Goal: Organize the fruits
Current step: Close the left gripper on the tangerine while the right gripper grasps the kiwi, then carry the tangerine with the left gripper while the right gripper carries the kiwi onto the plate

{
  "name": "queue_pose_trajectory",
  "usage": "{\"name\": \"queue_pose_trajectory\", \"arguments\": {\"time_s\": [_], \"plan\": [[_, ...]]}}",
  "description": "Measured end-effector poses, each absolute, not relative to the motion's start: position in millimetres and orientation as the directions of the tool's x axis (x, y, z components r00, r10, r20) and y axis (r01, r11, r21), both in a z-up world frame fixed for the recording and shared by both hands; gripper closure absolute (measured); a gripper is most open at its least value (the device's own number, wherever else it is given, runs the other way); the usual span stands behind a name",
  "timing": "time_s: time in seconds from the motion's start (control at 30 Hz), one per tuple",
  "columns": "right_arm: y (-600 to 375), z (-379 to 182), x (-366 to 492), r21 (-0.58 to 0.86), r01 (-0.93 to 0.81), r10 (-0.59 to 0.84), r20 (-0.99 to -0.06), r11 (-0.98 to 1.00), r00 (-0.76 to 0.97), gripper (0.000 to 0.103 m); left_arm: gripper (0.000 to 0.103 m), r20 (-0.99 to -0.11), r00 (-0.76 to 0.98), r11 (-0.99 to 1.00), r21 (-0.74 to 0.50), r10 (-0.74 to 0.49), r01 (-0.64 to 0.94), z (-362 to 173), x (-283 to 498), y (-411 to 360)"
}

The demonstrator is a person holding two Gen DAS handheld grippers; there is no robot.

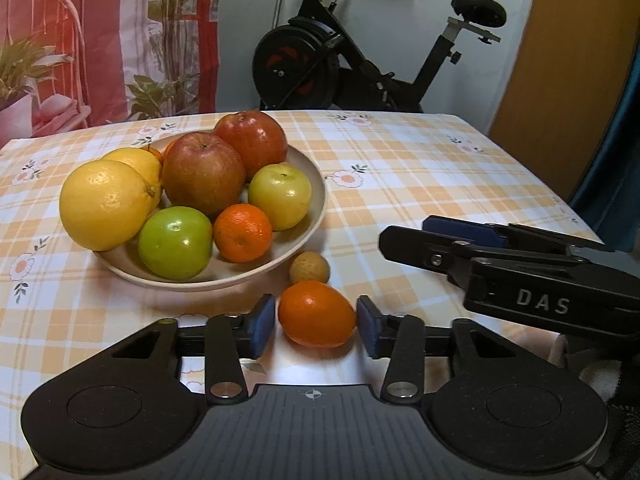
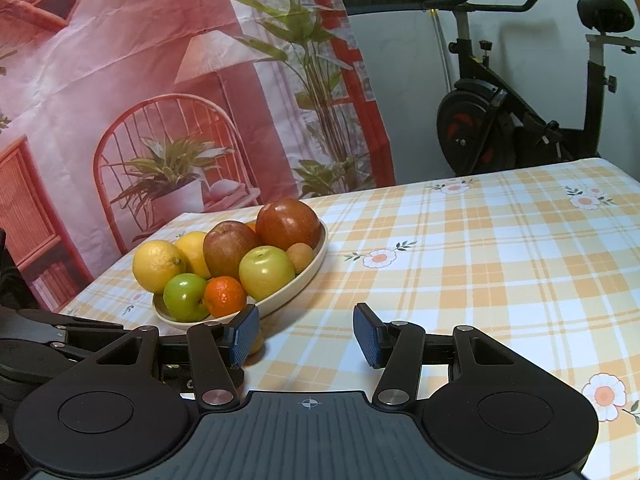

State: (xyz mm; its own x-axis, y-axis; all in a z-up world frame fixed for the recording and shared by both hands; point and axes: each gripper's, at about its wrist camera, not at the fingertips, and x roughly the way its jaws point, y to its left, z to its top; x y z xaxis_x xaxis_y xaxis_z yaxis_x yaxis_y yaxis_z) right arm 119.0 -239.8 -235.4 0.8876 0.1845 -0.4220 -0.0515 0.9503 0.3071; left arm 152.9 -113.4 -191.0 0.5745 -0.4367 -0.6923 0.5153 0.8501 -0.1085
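Your left claw [image 1: 316, 326] is nearest in the left wrist view, low over the surface [image 1: 420, 184], with the kumquat [image 1: 316, 314] between its blue pads. The left pad [image 1: 262, 326] shows a thin gap to the fruit; the right pad [image 1: 370, 330] sits at its end, contact hard to call. So jaws narrow around the kumquat, not clearly clamped, and the fruit looks to be resting on the cloth.

Your right claw [image 2: 306, 334] is parted about the same amount and has nothing in it, just bare checked cloth between the pads. In the left view it lies off to the right, well apart from the fruit.

Done so far, judging by the layout: the plate [image 1: 316, 184] is nearly full. It holds two lemons [image 1: 104, 204], two apples [image 1: 204, 172], two green fruits [image 1: 176, 242], and a mandarin [image 1: 242, 232]. A bit more orange peeks out behind the apples; can't tell what it is.

Left to do: two pieces are off the plate. The kumquat is near the plate's front edge, in your left claw's gap. The small brown fruit [image 1: 309, 267] sits just beside the rim, between plate and kumquat. From the right wrist view it reads as if inside the plate, but the left view shows it on the cloth.

Judgement: task is mostly done. Close on the kumquat, lift it to the plate, then the brown fruit. Free room on the plate is tight, mostly the front right.
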Motion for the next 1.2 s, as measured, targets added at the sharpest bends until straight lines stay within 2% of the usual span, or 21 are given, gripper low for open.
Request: {"name": "queue_pose_trajectory", "arguments": {"time_s": [0.2,0.57,0.77,0.83,1.2], "plan": [[-233.9,-235.5,119.9,0.301,-0.062,0.193,-0.428,0.952,0.883,0.054,0.059,-0.692,0.576,0.855,-0.117,-0.435,0.505,-187.1,148.0,-102.2],[-212.1,-236.2,135.7,0.234,-0.148,0.248,-0.491,0.961,0.835,0.055,0.059,-0.622,0.665,0.893,-0.134,-0.413,0.429,-161.3,147.3,-73.7],[-187.4,-236.6,151.6,0.177,-0.233,0.292,-0.542,0.956,0.788,0.062,0.059,-0.602,0.69,0.901,-0.125,-0.403,0.416,-156.0,147.6,-70.4],[-182.6,-237.7,156.9,0.162,-0.243,0.292,-0.562,0.956,0.774,0.067,0.059,-0.596,0.698,0.904,-0.123,-0.397,0.41,-154.5,148.7,-68.4],[-175.3,-239.9,165.6,0.125,-0.224,0.254,-0.589,0.967,0.767,0.079,0.059,-0.586,0.709,0.908,-0.123,-0.392,0.4,-153.9,146.8,-60.9]]}}
